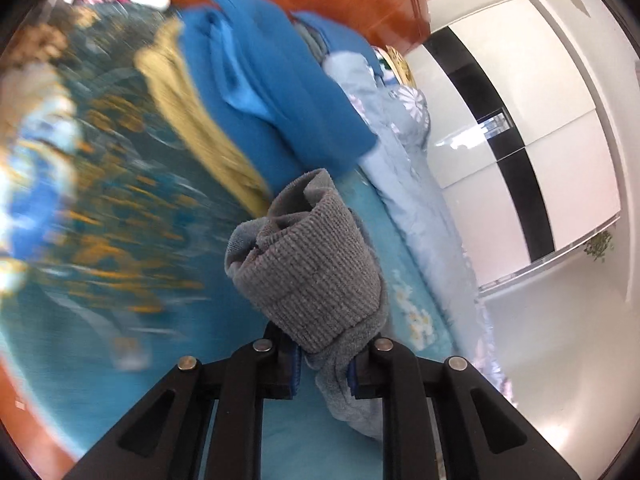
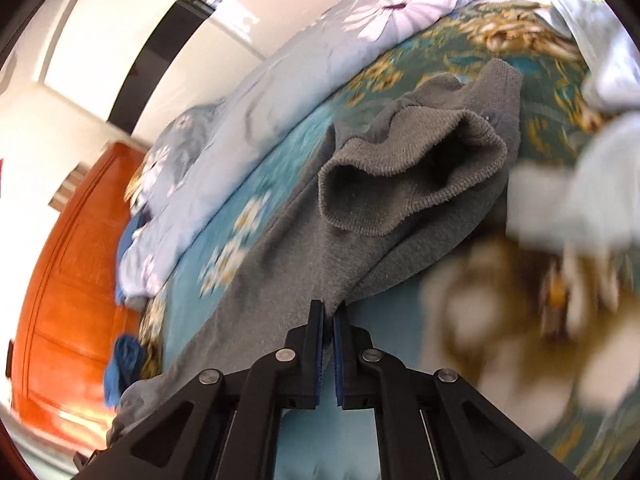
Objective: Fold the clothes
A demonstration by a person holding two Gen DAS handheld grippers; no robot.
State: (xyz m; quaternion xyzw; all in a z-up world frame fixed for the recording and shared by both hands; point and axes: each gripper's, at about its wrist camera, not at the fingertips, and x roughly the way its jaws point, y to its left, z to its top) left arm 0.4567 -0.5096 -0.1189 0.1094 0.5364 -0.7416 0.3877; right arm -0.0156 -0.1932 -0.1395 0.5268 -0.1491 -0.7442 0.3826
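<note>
Two grippers have hold of one grey knit garment [image 2: 360,216], which hangs lifted over the patterned bedspread [image 1: 120,216]. In the left wrist view we see the left gripper [image 1: 323,364] with its jaws part-way closed on a bunched ribbed cuff [image 1: 316,264], low in the centre of the frame; the cuff stands up past the pads as a thick roll. In the right wrist view the right gripper [image 2: 328,328] pinches a thin edge of the body cloth, jaws nearly pressed together, at lower centre, while a second cuff opening [image 2: 412,168] gapes at centre right.

We judge the knit soft, limp and fairly thick: it will sag and drape between our two holds, stretch a little, and slip little on the ridged pads. Ribbed cuffs and hems give the firmest purchase. A folded blue garment [image 1: 280,80] lies at upper centre, a pale floral quilt [image 2: 320,40] beyond.
</note>
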